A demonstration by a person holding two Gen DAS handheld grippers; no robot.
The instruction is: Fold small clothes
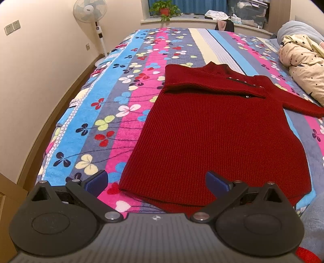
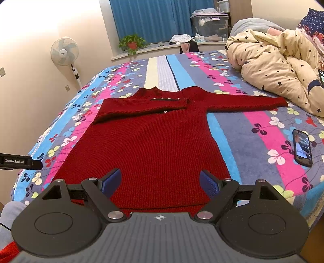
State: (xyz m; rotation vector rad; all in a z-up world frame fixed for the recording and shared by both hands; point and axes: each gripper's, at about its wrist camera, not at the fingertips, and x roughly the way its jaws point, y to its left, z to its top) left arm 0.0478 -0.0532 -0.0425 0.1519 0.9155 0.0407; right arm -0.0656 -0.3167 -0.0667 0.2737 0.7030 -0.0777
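Observation:
A dark red knitted sweater [image 1: 218, 129] lies flat on the bed, collar away from me, hem toward me. Its left sleeve is folded across the chest; its right sleeve [image 2: 243, 100] stretches out to the right. It also shows in the right wrist view [image 2: 149, 145]. My left gripper [image 1: 156, 182] is open and empty, hovering at the hem's left corner. My right gripper [image 2: 160, 182] is open and empty, hovering over the hem's middle. The tip of the left gripper [image 2: 20, 161] shows at the left edge of the right wrist view.
The bed has a striped floral blanket [image 1: 113, 105]. A cream star-print duvet [image 2: 277, 66] is heaped at the right. A phone [image 2: 302, 147] lies on the blanket right of the sweater. A standing fan [image 1: 91, 12] and a potted plant [image 2: 132, 43] stand beyond the bed.

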